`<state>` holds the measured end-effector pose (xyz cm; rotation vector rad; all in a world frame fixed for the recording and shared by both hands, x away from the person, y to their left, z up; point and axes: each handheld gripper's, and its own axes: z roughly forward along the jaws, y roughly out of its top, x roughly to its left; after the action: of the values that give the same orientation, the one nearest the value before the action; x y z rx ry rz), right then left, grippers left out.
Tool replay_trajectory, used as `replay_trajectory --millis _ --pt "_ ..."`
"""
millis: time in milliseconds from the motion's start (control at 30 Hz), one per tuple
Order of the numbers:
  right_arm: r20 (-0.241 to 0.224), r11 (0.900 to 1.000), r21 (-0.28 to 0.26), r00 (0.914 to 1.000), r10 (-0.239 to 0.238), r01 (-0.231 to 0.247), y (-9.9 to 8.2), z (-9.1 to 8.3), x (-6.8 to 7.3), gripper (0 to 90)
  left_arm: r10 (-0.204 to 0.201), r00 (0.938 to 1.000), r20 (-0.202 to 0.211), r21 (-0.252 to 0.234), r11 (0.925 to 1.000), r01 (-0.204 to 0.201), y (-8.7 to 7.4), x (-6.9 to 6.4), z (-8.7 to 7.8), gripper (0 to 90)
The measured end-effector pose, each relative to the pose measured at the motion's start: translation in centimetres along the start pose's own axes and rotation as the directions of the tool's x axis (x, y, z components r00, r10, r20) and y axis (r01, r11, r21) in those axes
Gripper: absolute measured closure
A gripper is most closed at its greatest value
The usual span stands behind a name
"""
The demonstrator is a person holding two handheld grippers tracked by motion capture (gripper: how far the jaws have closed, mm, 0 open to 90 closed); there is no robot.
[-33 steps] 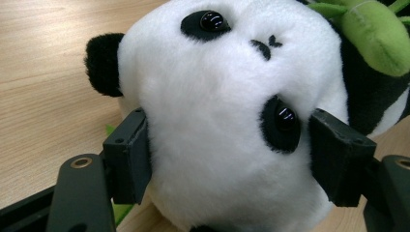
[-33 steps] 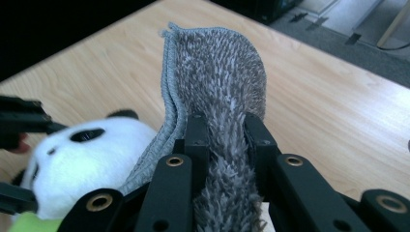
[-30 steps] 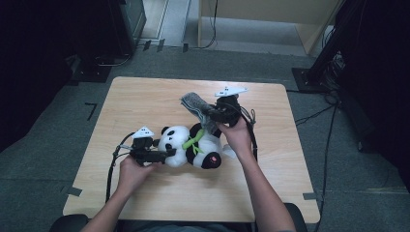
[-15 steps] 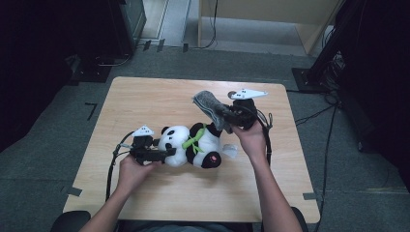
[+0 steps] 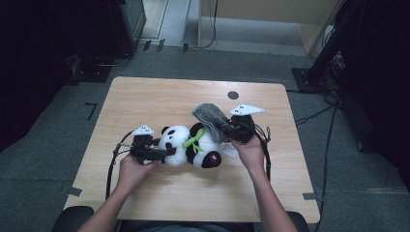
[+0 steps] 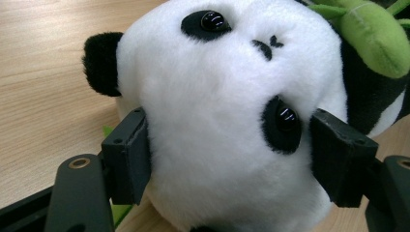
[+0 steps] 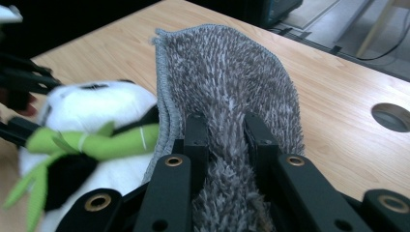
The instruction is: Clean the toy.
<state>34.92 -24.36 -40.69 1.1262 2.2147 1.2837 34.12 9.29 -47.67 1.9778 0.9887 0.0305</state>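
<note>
Table: pale wood top (image 5: 145,96), round cable hole (image 5: 233,95) toward upper right of the high view.
Panda plush (image 5: 191,145): lies on its side at centre of the table, head toward frame left, green bamboo sprig (image 5: 193,141) across its chest. Soft, light, squashy; likely gives under any squeeze, so the head is the firm, round place to grip.
Grey cloth (image 5: 210,118): shaggy microfibre, folded, draped over the plush's upper right side. Limp and light; likely to flop and drag unless pinched through the doubled fold.
Left gripper (image 5: 167,152): jaws about half open, pads pressing both sides of the panda's head in the left gripper view (image 6: 227,159); fur bulges between them.
Right gripper (image 5: 227,128): jaws nearly closed, pinching the cloth's fold in the right gripper view (image 7: 226,140).
</note>
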Motion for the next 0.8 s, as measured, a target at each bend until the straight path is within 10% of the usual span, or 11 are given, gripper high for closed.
replay_trajectory --millis 800 --pt "0.083 0.987 0.056 0.9859 0.145 -0.15 -3.0 -0.9 -4.8 76.9 0.013 0.9998 0.013 -0.005 0.9999 -0.013 0.0 0.2 0.0 25.7"
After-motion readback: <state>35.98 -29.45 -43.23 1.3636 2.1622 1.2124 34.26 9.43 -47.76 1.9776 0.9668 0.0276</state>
